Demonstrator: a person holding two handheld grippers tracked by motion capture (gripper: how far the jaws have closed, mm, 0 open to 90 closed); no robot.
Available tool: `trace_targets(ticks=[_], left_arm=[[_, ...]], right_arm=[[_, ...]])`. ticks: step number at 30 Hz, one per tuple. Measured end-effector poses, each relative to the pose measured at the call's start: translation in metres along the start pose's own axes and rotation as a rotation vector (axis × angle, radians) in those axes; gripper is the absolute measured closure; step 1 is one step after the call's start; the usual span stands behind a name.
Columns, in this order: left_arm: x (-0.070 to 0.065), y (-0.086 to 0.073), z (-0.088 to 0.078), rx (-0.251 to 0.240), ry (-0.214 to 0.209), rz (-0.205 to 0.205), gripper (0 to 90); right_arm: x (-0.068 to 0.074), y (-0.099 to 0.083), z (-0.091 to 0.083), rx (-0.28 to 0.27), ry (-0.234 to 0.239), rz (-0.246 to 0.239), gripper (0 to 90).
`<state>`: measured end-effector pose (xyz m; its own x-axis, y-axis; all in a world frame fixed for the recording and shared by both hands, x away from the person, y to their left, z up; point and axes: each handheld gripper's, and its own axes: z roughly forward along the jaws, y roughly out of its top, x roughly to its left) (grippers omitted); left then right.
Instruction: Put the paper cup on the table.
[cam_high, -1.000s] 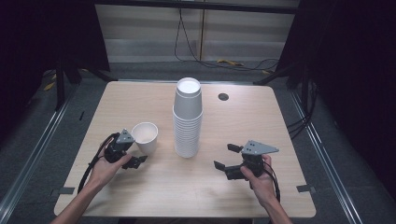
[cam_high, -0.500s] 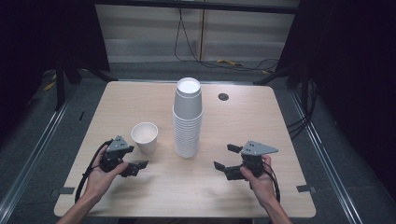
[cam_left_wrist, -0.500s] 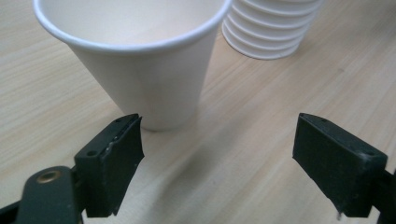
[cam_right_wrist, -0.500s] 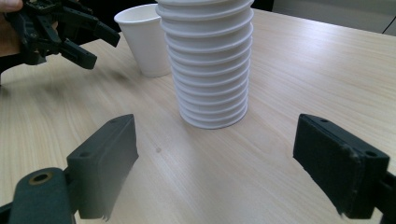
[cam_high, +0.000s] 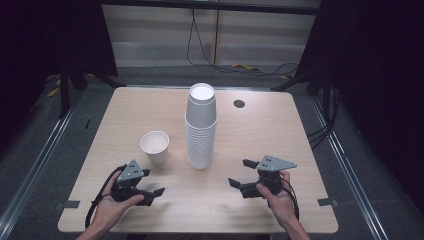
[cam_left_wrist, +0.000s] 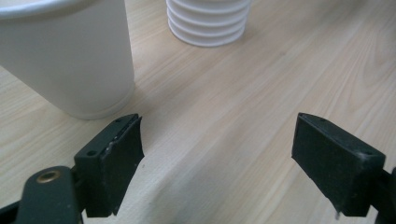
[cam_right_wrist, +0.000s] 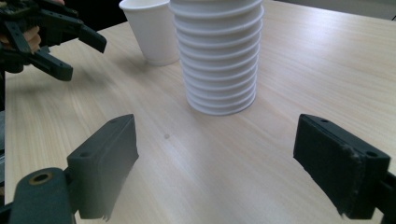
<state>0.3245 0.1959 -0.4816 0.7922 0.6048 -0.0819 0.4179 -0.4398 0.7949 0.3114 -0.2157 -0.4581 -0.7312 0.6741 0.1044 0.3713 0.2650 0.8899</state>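
A single white paper cup (cam_high: 155, 146) stands upright on the wooden table (cam_high: 280, 130), left of a tall stack of white cups (cam_high: 201, 127). My left gripper (cam_high: 152, 182) lies near the front edge, below and apart from the single cup. Its jaws stand open with only bare table between them and have just been closing a little. In the left gripper view the cup (cam_left_wrist: 70, 56) rises just beyond the left fingertip and the stack's base (cam_left_wrist: 208, 23) is farther off. My right gripper (cam_high: 241, 173) is open and empty, right of the stack (cam_right_wrist: 219, 56).
A dark round hole (cam_high: 239, 103) sits in the table near its far edge. Cables lie on the floor beyond the table. In the right gripper view the left gripper (cam_right_wrist: 70, 51) shows at the upper left, beside the single cup (cam_right_wrist: 149, 30).
My left hand has drawn back from beside the single cup toward the table's near edge. The cup stays where it stood. The right hand has not moved.
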Motion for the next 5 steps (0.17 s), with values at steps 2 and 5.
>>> trace_targets(ticks=[2,5], left_arm=[[-0.0057,-0.0039,0.0013,-0.039,0.012,-0.023,16.1],[-0.0069,-0.0069,0.0047,-0.038,-0.021,-0.038,16.1]], right_arm=[[0.001,-0.0028,0.0006,0.007,0.004,0.003,13.3],[0.002,-0.0039,0.0008,0.005,0.001,-0.002,13.3]])
